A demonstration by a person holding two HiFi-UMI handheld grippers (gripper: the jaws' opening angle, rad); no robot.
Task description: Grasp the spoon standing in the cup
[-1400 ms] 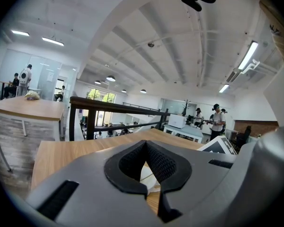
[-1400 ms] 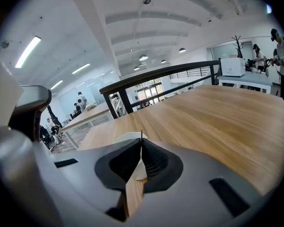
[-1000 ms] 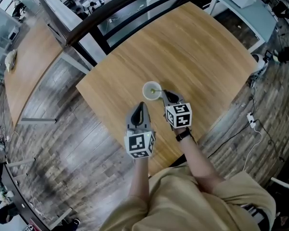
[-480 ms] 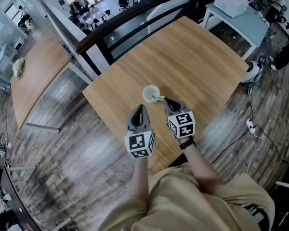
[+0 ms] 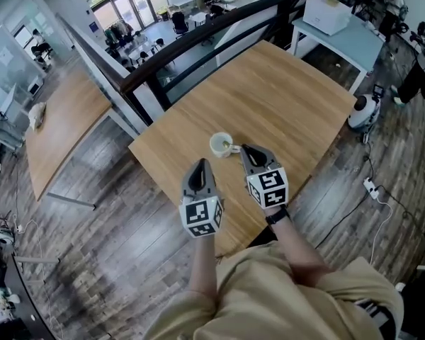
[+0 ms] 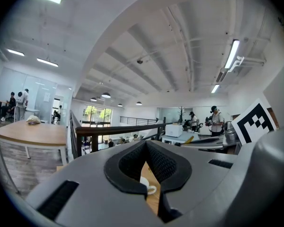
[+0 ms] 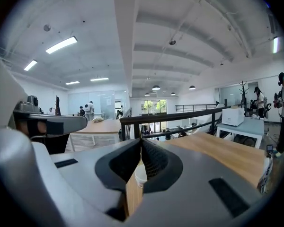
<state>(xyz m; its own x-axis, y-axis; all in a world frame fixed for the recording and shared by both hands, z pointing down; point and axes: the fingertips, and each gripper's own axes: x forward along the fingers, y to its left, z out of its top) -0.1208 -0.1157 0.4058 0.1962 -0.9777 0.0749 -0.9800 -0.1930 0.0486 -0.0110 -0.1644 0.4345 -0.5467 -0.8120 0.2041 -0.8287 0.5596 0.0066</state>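
Observation:
A small white cup [image 5: 220, 144] stands on the wooden table [image 5: 283, 98] with a spoon [image 5: 231, 146] leaning out over its right rim. My right gripper [image 5: 245, 149] is shut and empty, its tip just right of the spoon's handle. In the right gripper view the cup [image 7: 140, 174] shows low through the gap behind the closed tips. My left gripper [image 5: 201, 164] is also shut and empty, a little short of the cup on the near side. Its own view shows the cup [image 6: 145, 186] below the closed jaws.
The table's near edge [image 5: 227, 243] runs under my forearms. A dark railing [image 5: 198, 37] borders the far side. A second wooden table [image 5: 64, 119] stands at the left. A pale blue table with a white box [image 5: 327, 13] stands far right. Cables lie on the floor at the right.
The head view has tilted up, showing more of the room beyond the railing. Both grippers keep nearly the same places beside the cup and stay shut.

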